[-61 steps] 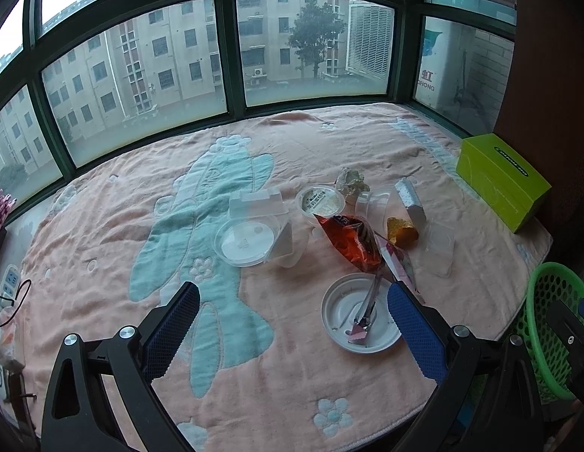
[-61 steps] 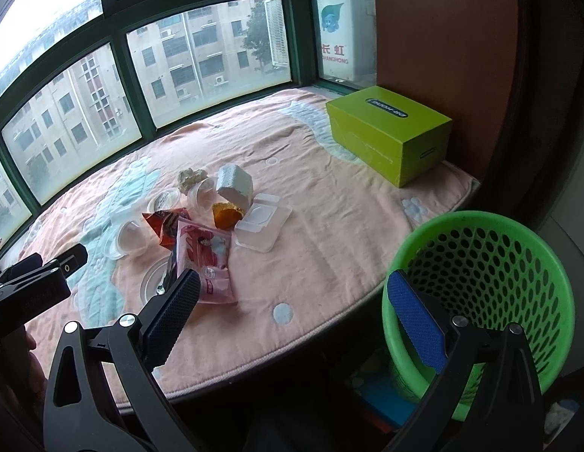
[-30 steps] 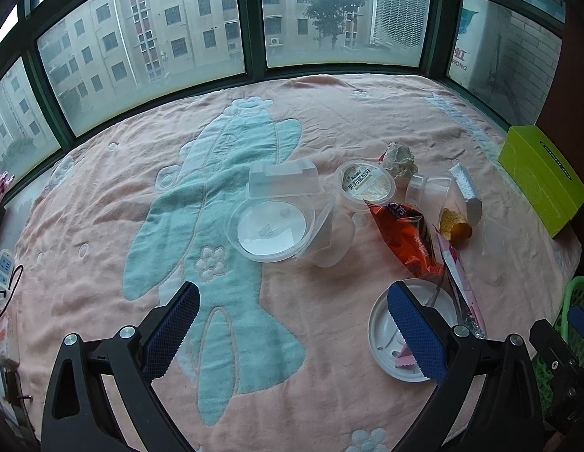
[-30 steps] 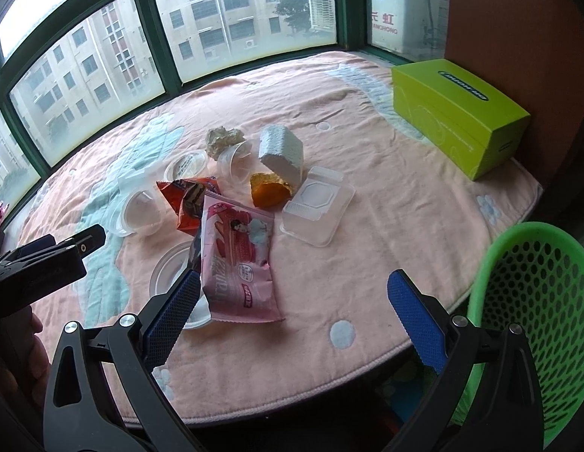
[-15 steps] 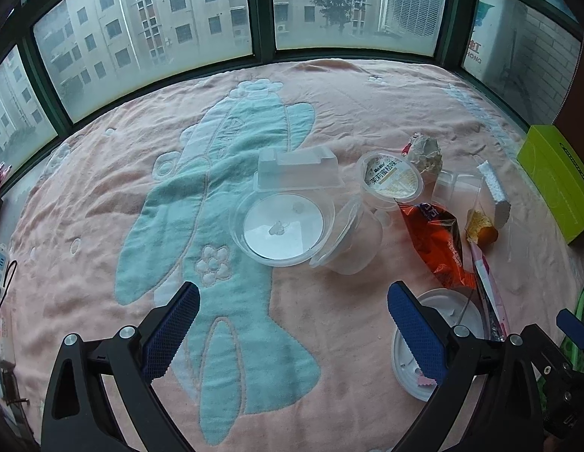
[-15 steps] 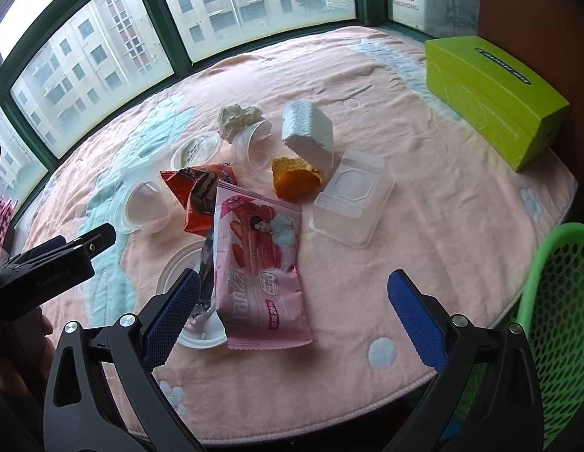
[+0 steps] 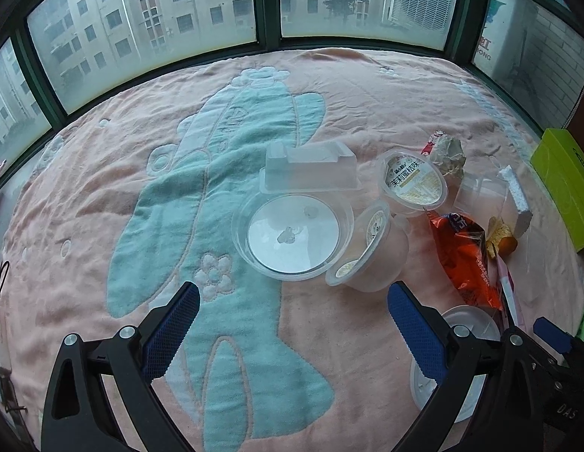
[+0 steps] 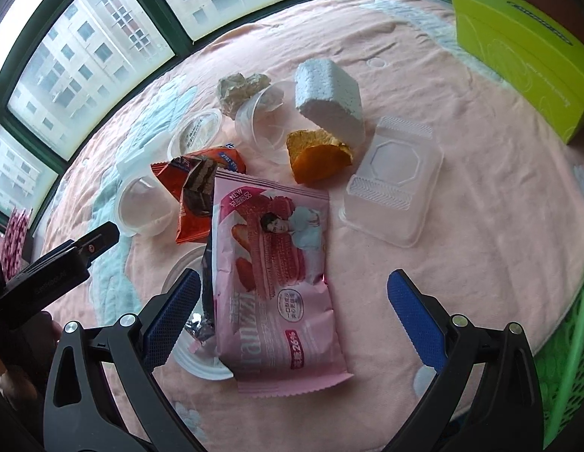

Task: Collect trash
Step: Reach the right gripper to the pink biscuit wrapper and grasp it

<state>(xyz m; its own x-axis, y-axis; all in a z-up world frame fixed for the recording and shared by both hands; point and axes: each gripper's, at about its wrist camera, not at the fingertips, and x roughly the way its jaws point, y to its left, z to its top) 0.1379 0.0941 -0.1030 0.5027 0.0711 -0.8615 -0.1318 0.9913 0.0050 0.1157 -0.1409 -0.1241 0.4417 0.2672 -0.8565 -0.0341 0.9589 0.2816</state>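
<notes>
Trash lies on a pink blanket. My left gripper (image 7: 292,324) is open and empty, just short of a clear round lid (image 7: 292,239) and a tipped clear cup (image 7: 371,252). My right gripper (image 8: 292,312) is open and empty, hovering over a pink snack wrapper (image 8: 277,282) that lies partly on a white plate (image 8: 190,354). Beyond it are an orange wrapper (image 8: 197,188), an orange peel (image 8: 318,158), a foam block (image 8: 329,98), a clear tray (image 8: 393,180) and clear cups (image 8: 262,120). A green basket (image 8: 567,369) stands at the right edge.
A green box (image 8: 518,52) sits at the far right of the blanket, by a brown wall. Windows curve around the far side. A sealed cup (image 7: 412,182), crumpled paper (image 7: 448,154) and a clear box (image 7: 311,167) lie behind the lid. The left gripper shows in the right wrist view (image 8: 58,263).
Both grippers have moved forward and lower toward the trash. The lid and cup now sit closer to the left gripper; the pink wrapper now lies between the right gripper's fingers.
</notes>
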